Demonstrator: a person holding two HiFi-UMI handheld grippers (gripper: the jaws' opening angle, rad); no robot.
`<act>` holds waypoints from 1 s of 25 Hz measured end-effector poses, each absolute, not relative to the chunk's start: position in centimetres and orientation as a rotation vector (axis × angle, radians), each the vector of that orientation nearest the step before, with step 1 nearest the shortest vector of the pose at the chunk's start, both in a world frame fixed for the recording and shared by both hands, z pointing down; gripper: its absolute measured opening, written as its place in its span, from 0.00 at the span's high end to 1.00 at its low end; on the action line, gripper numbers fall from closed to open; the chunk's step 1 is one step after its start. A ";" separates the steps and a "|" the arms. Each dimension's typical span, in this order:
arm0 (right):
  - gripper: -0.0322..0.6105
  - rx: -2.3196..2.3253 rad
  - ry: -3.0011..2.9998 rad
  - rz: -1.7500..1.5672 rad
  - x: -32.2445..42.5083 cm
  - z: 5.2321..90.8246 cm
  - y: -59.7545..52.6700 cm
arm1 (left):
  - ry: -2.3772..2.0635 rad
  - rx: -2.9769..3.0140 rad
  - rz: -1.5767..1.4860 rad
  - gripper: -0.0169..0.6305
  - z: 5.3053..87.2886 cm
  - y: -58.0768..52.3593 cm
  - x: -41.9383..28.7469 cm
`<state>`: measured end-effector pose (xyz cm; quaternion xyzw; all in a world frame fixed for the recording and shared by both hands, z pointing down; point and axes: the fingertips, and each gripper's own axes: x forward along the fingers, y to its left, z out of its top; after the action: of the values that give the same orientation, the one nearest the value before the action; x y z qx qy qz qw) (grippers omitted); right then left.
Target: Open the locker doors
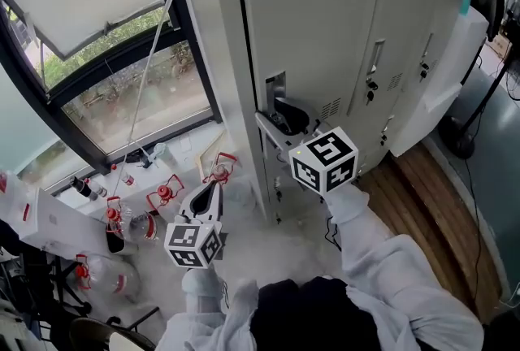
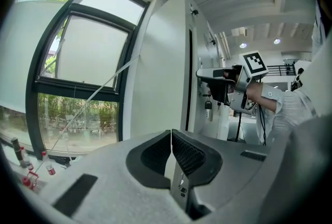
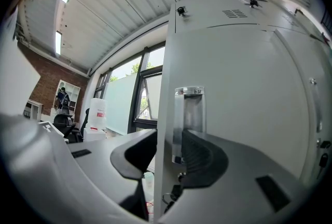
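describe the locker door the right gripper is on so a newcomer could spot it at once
Find the white locker bank beside the big window. Go to its end column nearest the window and the tall door below the top row. It alone has the right gripper clamped on its left edge, by the shiny recessed pull.

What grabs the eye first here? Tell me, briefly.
The right gripper, its jaws clamped on the edge of a white locker door by its recessed handle. Lower left in the head view, the left gripper hangs shut and empty before a big window.
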<state>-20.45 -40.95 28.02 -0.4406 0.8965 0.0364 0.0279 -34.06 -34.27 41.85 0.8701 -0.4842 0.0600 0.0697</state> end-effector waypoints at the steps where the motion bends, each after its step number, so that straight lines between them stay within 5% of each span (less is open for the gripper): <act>1: 0.75 -1.359 2.769 0.114 -20.3 28.0 -40.7 | -1.451 2.623 0.183 0.96 41.9 -34.1 -33.9; 25: 0.75 -1.275 2.801 0.150 -16.6 28.2 -34.7 | -1.289 2.705 0.265 0.96 43.8 -29.4 -29.5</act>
<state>-16.57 -34.68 28.18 -0.4137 0.9086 0.0486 0.0302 -29.46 -29.39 43.78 0.8972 -0.4275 0.0879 0.0668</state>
